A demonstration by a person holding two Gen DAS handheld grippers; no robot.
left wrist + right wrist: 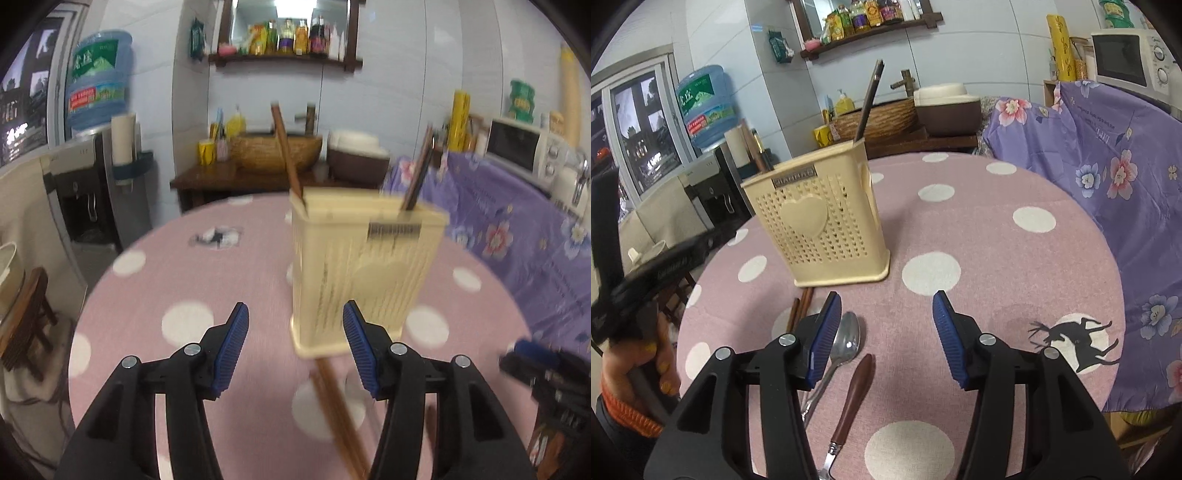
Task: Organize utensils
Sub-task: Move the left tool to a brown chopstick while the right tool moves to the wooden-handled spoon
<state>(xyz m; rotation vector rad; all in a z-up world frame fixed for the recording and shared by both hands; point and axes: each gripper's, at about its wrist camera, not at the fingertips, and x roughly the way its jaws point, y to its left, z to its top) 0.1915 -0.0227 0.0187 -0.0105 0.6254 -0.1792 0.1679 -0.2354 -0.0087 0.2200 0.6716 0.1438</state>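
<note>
The left view is blurring the holder, which is standing on the bench with two utensils poking out. Chopsticks are lying partly hidden behind the right gripper, beside a spoon and a brown-handled utensil cut off below. The left gripper and the right one are both gaping, holding nothing.

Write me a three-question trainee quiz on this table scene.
1. True or false: the right tongs are shut on the spoon.
2. What stands in the cream holder? A) chopsticks B) whisk C) ladle
3. Fill in: the brown chopsticks on the table lie between the open left tongs and the ____.

Key: 1 false; 2 A; 3 holder
</note>
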